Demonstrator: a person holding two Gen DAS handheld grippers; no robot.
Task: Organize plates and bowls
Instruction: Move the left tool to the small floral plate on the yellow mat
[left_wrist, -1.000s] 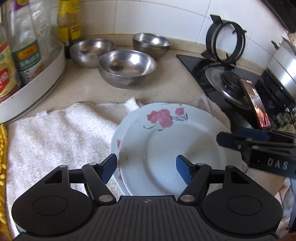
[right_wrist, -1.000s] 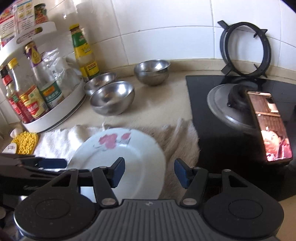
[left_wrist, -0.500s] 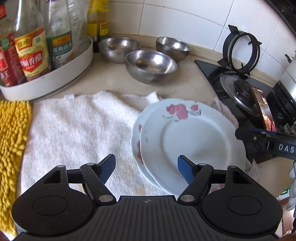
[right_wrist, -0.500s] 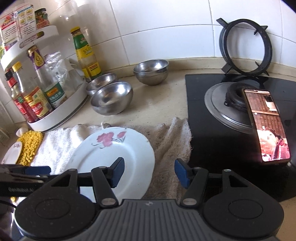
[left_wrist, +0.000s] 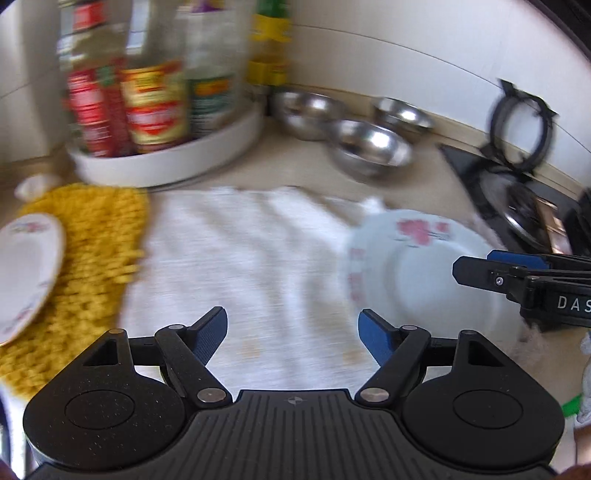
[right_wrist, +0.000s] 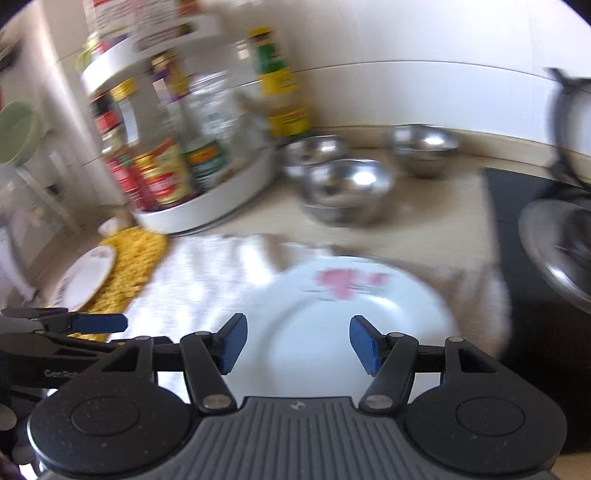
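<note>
Both views blurred. Left gripper (left_wrist: 293, 334) wide, empty, over white towel (left_wrist: 240, 266); right gripper (right_wrist: 297, 341) wide, empty, above stacked floral plates (right_wrist: 354, 314). Risk: steel bowls (right_wrist: 347, 188) ahead near bottles; a careless reach may knock them.

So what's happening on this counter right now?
A person holds two grippers above a kitchen counter, sorting dishes. Both the left gripper and the right gripper are open and hold nothing. Flowered plates lie stacked on a white towel, and another plate rests on a yellow mat to the left. Three steel bowls sit unstacked near the wall. The frames are motion-blurred.
</note>
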